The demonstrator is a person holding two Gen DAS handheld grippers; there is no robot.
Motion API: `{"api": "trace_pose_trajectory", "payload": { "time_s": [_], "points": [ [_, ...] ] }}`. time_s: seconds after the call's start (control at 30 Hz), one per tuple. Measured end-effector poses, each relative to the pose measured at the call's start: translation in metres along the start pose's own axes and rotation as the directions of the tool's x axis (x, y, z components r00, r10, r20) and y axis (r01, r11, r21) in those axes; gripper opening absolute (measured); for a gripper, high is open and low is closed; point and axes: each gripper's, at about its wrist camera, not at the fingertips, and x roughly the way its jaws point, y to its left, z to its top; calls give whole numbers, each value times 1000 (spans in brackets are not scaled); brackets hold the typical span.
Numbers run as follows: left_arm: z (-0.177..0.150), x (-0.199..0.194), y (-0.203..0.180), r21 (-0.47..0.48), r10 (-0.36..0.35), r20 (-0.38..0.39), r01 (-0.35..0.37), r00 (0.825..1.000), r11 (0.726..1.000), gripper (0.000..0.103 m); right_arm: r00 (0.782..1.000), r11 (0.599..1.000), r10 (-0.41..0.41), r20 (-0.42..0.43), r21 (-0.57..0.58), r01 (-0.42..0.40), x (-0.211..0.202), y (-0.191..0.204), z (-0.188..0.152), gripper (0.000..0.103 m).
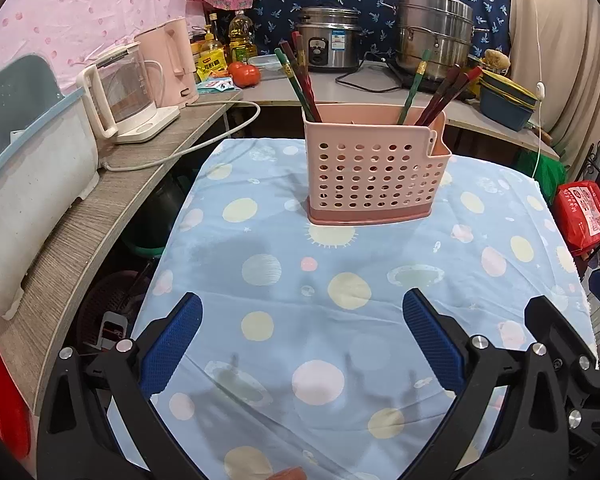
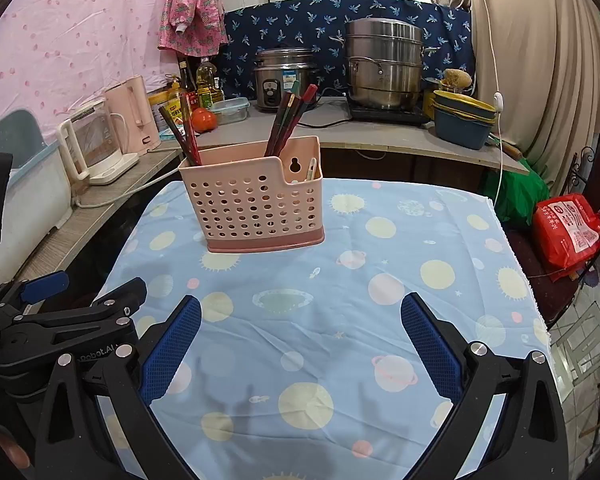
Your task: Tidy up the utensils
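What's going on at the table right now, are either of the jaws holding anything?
Neither. The left gripper and right gripper both hover over the blue tablecloth with jaws wide open and nothing between them. The pink utensil holder stands upright on the cloth ahead of both, with chopsticks standing in two bunches inside. No loose utensils show on the cloth.

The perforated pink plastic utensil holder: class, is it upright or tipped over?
Upright. The perforated pink plastic utensil holder rests flat on its darker base on the planet-print blue tablecloth, chopsticks rising from its open top.
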Motion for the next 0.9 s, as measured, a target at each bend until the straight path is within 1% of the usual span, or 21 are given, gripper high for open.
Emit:
{"api": "trace_pose_trajectory", "payload": {
  "time_s": [0.9],
  "points": [
    [-1, -4, 1, -1, 28, 10, -28, 1000, 1000, 96, 1000, 1000, 2, -7, -4, -2, 2, 1, -2, 97]
  ]
}}
